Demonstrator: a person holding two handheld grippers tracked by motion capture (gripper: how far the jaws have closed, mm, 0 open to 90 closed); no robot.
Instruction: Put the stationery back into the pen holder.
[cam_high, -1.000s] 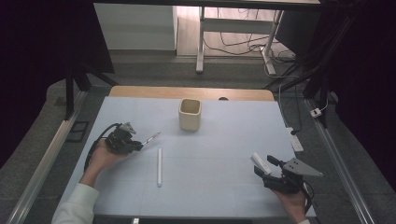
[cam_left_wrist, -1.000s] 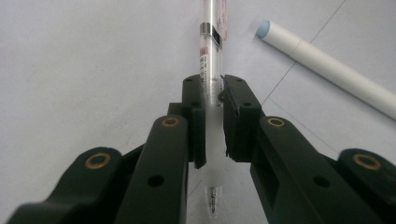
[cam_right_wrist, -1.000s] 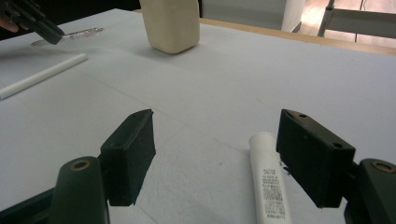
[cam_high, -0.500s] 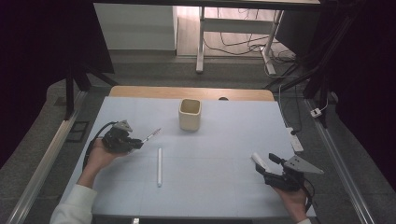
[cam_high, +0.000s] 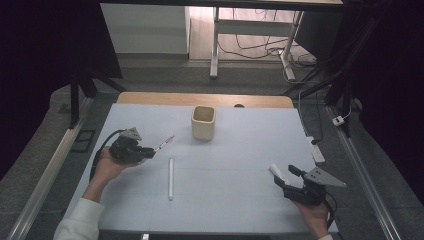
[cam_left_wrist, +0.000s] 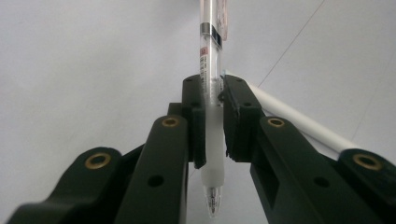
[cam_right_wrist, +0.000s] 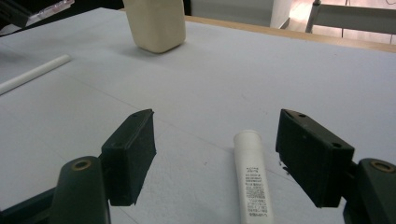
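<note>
My left gripper (cam_high: 149, 150) hovers over the left side of the table, shut on a clear pen (cam_high: 165, 143) whose pink end points toward the cream cup (cam_high: 203, 122). In the left gripper view the jaws of the left gripper (cam_left_wrist: 212, 91) clamp the pen (cam_left_wrist: 209, 56) by its frosted grip. A white pen (cam_high: 170, 178) lies on the mat (cam_high: 240, 150) just right of that hand. At the near right my right gripper (cam_high: 285, 178) rests open, with a white tube (cam_high: 276, 172) between its jaws. In the right gripper view the tube (cam_right_wrist: 252, 179) lies flat on the mat, untouched by the right gripper (cam_right_wrist: 217, 126).
The cup (cam_right_wrist: 154, 22) stands upright at the far middle of the mat, and the white pen (cam_right_wrist: 33, 73) lies off to the left. A wooden table edge (cam_high: 205, 99) runs behind the mat. Metal rails (cam_high: 47, 175) flank both sides.
The left gripper and its pen have edged slightly up and away. The right gripper has kept still.
</note>
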